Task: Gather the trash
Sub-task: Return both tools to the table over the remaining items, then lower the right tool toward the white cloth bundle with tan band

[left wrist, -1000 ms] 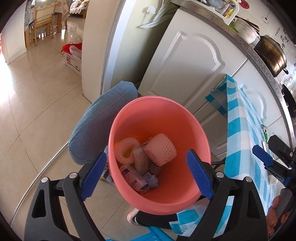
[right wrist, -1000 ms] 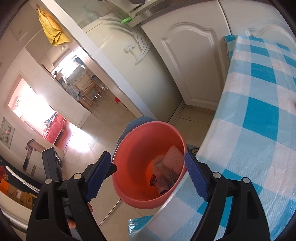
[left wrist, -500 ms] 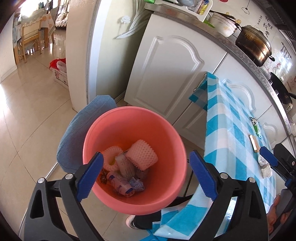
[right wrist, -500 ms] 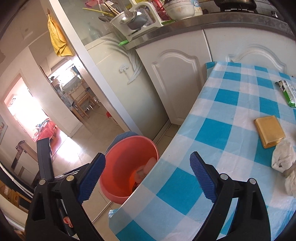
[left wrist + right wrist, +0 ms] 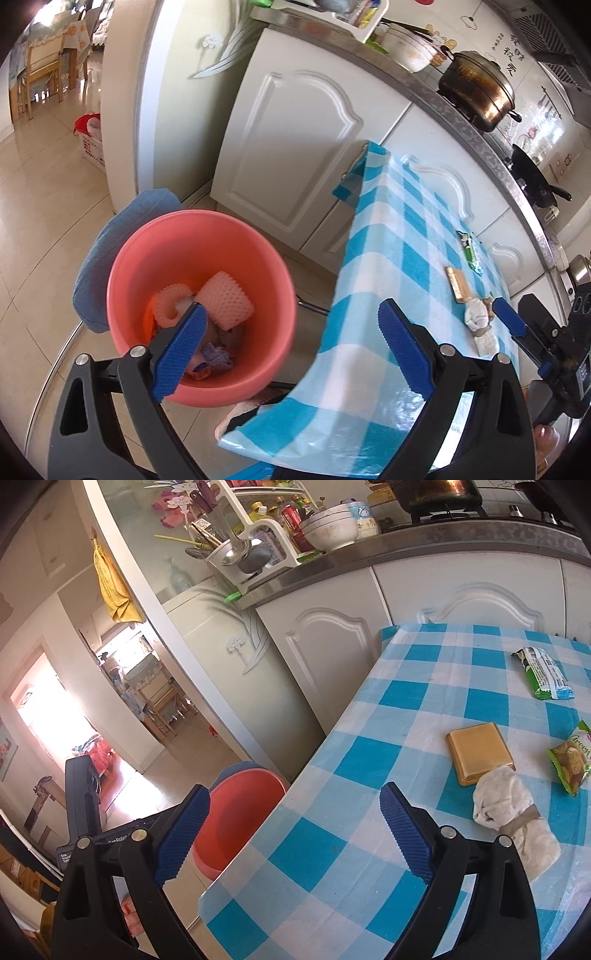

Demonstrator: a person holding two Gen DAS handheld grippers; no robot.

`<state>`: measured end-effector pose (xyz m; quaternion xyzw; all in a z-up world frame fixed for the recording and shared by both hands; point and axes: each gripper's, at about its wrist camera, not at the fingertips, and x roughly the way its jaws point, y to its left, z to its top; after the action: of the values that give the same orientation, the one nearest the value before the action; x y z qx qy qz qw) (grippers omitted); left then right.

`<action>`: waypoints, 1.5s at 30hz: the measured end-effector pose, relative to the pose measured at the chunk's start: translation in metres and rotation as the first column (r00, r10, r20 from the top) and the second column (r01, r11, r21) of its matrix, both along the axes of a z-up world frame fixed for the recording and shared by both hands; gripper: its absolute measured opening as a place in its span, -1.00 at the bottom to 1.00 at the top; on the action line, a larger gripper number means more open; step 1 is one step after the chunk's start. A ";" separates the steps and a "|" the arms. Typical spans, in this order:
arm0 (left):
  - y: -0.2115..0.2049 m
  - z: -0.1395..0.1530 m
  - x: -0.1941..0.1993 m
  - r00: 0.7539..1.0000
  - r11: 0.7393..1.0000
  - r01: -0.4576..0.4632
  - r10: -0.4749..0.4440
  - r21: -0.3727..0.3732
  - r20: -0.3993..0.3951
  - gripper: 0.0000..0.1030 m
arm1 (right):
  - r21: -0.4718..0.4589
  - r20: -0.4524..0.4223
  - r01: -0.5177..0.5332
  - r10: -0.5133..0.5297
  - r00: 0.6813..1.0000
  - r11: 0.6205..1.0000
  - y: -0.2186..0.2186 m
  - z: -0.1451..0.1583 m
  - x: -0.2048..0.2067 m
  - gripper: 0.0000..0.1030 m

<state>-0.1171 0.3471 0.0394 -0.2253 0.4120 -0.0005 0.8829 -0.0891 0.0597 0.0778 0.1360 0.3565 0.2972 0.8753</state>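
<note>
Trash is what you've got on that checked tablecloth: in your right wrist view a gold packet sits right of centre, a crumpled white tissue touches its lower corner, a green wrapper lies toward the upper right, and a green snack bag pokes in at the right edge. Your right gripper hangs over the near corner of the table, jaws spread wide, nothing between them. Lower left of centre, the pink bin peeks out past the table edge.

Over to your left wrist view: the pink bin fills the lower left, standing on the floor beside the table, with white foam fruit nets and other wrappers piled in the bottom. A blue cushion sits just behind it. Your left gripper is above the bin's right rim, jaws spread apart and empty. At the right, the gold packet and tissue lie on the cloth, your right gripper beside them.
</note>
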 end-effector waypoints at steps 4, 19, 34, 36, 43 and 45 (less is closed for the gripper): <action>-0.019 0.008 0.003 1.000 1.000 0.029 -0.029 0.012 0.007 0.83 | 0.001 0.018 0.006 -0.006 1.000 1.000 -0.014 0.001 -0.001 0.79; -0.085 0.020 0.011 0.991 0.989 0.133 -0.133 0.066 -0.005 0.83 | 0.044 0.050 0.072 -0.075 0.996 0.996 -0.073 0.006 0.003 0.79; -0.151 0.019 0.021 0.968 0.963 0.249 -0.248 0.098 -0.028 0.83 | 0.098 0.015 0.228 -0.230 0.973 0.969 -0.172 0.000 0.019 0.79; -0.158 0.017 0.022 0.965 0.960 0.261 -0.258 0.101 -0.036 0.83 | 0.090 0.004 0.240 -0.241 0.970 0.967 -0.184 -0.004 0.021 0.79; -0.178 0.009 0.027 0.958 0.951 0.287 -0.281 0.117 -0.065 0.83 | 0.053 -0.064 0.189 -0.186 0.981 0.981 -0.186 -0.032 0.024 0.79; -0.178 0.008 0.029 0.960 0.953 0.277 -0.270 0.121 -0.067 0.83 | 0.022 -0.077 0.150 -0.148 0.986 0.988 -0.174 -0.039 0.024 0.79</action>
<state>-0.0880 0.1687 0.0475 -0.1085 0.4603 -0.0905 0.8765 -0.0648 -0.1142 0.0384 0.1854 0.3737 0.2303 0.8792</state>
